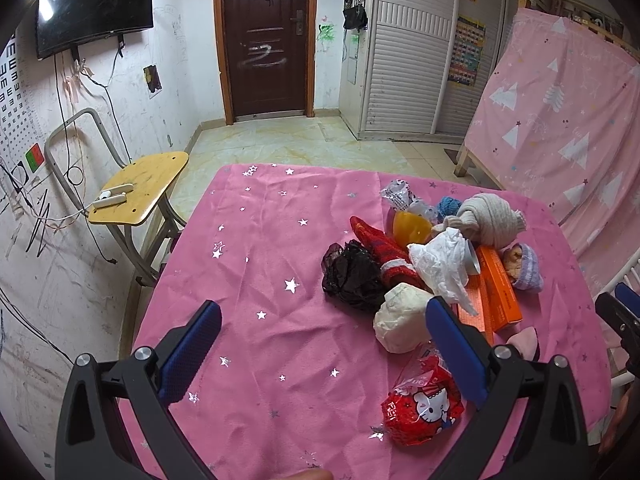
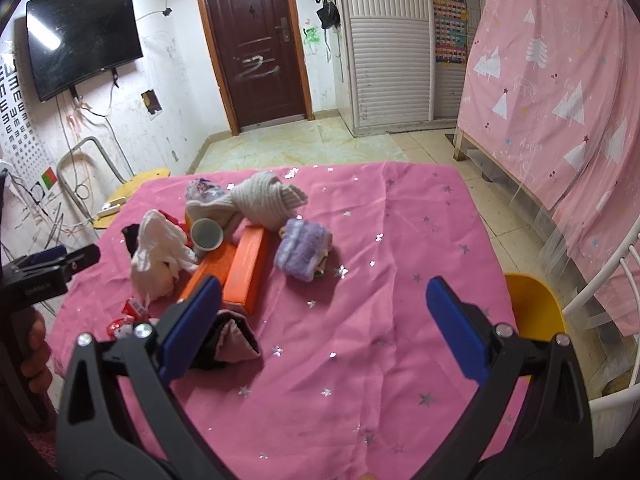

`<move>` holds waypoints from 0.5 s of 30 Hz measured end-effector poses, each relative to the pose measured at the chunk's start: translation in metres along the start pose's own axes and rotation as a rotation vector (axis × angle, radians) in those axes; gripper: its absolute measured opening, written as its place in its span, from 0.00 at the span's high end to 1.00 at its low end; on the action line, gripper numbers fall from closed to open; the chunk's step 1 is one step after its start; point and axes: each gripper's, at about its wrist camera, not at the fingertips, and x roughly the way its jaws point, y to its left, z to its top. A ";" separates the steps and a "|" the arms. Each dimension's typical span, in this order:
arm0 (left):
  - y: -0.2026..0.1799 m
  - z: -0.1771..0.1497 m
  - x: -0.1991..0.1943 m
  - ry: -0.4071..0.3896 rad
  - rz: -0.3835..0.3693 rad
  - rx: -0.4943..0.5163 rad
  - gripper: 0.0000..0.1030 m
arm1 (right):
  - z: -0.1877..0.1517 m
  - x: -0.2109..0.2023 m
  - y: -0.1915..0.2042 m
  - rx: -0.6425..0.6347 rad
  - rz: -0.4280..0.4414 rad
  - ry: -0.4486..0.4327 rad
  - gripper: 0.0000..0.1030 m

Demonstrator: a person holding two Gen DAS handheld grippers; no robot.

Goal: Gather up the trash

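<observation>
- The left tongs hang over the near side of the worktop with blue pads wide apart, nothing between them; the right tongs hover over bare pink cloth, also spread and empty.
- Nearest the left tongs lies a red cartoon-print wrapper, just beside the right-hand pad.
- A pink pouch lies partly behind the left pad of the right tongs.
- Next comes a cream wad, touching a crumpled black bag and a red knitted sock.
- A white crumpled bag sits on top of the heap, resting against an orange box that lies flat.
- A small cup leans on its side by the box, its mouth open toward the right camera; I cannot tell if anything is inside.
- A purple knitted roll lies just beside the box.
- Farther off, a beige knitted bundle and a clear printed wrapper close the pile.
- Beyond the worktop stand a wooden chair and a dark door.
</observation>
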 end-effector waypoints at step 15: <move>0.000 0.000 -0.001 0.000 0.001 0.000 0.09 | 0.000 0.000 0.000 -0.002 -0.002 0.001 0.05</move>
